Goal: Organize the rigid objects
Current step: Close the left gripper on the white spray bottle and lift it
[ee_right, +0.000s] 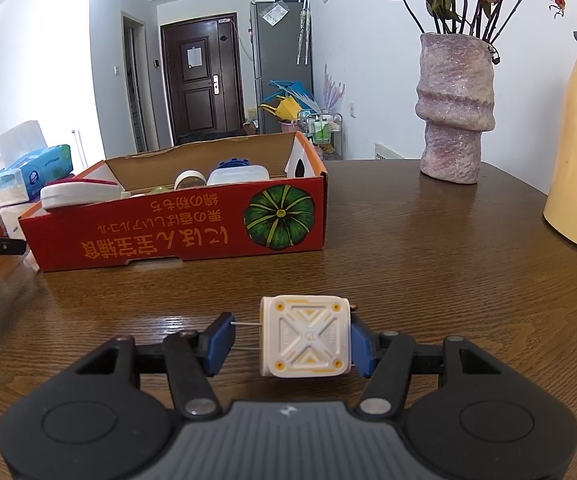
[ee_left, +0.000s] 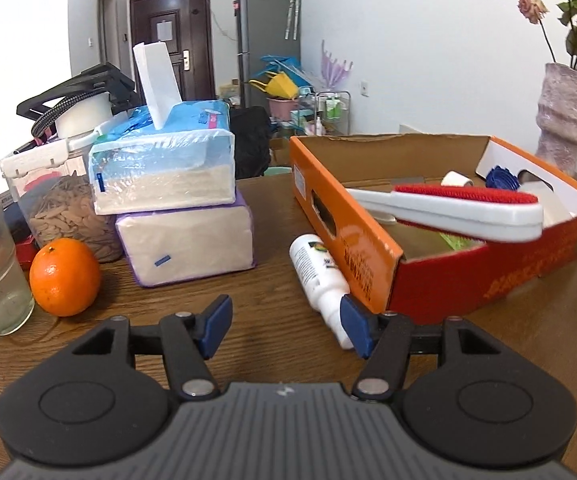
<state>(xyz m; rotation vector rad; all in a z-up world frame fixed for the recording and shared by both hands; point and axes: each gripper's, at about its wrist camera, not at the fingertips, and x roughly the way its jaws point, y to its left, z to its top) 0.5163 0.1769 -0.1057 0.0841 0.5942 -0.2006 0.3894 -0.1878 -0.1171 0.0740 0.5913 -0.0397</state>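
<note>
Your right gripper (ee_right: 290,340) pinches one white plug adapter (ee_right: 305,337); left gripper (ee_left: 286,326) spread, one white bottle (ee_left: 320,280) beside one box (ee_left: 372,258).

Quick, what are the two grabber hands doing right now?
Left gripper: open, holding nothing; a white plastic bottle lies by its right finger.
Right gripper: around a white cube-shaped plug adapter; whether it grips it cannot be told.
</note>
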